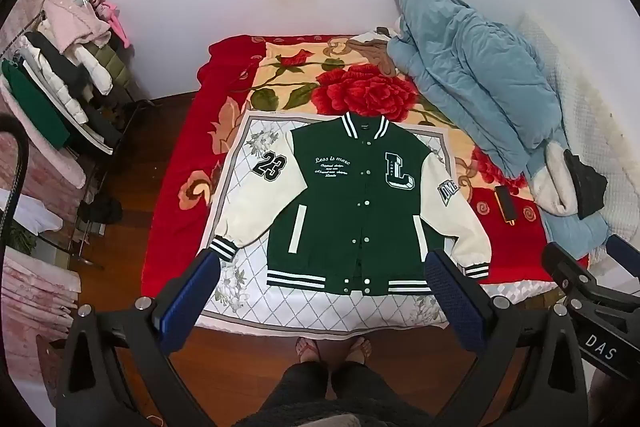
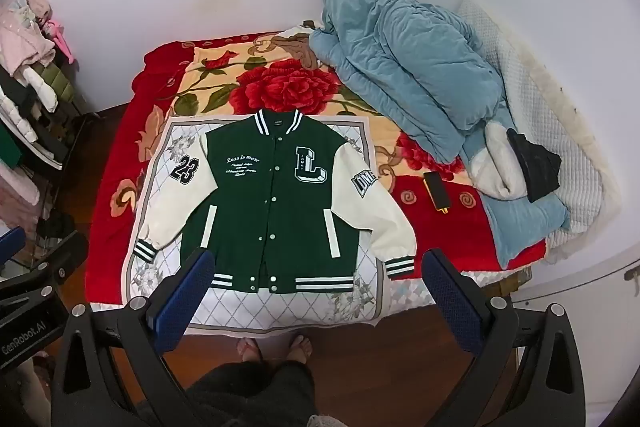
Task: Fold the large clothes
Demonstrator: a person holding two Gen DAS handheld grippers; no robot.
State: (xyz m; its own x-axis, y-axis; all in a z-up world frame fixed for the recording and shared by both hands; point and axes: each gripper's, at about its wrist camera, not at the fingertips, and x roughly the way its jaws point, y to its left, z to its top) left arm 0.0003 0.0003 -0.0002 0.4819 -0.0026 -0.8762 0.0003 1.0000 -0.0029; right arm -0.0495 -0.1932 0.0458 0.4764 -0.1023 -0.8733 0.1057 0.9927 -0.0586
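Note:
A green varsity jacket (image 1: 356, 203) with cream sleeves lies flat, front up and snapped shut, on a white quilted cloth (image 1: 304, 307) on the bed. It also shows in the right wrist view (image 2: 272, 195). Its sleeves spread down and outward. My left gripper (image 1: 324, 283) is open and empty, held high above the jacket's hem. My right gripper (image 2: 316, 279) is open and empty, also high above the hem. The right gripper's body shows at the left wrist view's right edge (image 1: 588, 291).
A red rose blanket (image 1: 360, 87) covers the bed. A blue duvet (image 1: 476, 75) is heaped at the back right with a black cloth (image 1: 584, 183). A small black device (image 1: 505, 203) lies right of the jacket. A clothes rack (image 1: 64, 79) stands left. The person's feet (image 1: 332, 349) are on the wooden floor.

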